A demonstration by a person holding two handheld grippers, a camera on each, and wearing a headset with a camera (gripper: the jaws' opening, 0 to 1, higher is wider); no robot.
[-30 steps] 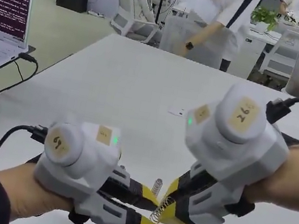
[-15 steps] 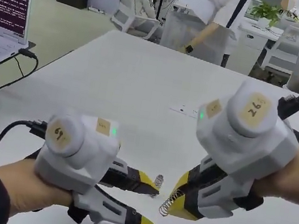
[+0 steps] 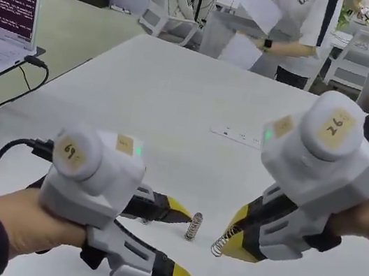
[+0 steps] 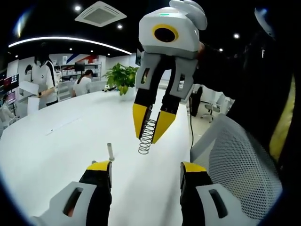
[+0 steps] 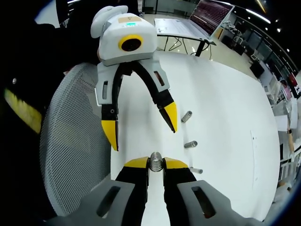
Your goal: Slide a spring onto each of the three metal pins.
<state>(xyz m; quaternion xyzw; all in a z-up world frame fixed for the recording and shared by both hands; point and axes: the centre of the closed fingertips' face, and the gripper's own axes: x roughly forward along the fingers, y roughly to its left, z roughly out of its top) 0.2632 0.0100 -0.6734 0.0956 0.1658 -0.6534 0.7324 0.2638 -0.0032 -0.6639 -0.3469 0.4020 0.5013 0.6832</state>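
One light, squashy spring hangs pinched by its end in our right gripper just inside the desk's near edge, left gripper wide; we judge a gentle end-hold best.

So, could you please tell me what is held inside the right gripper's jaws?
A spring, pinched at one end by the right gripper; the coils between the yellow tips are covered.

The upper end of the spring hides inside the right gripper.
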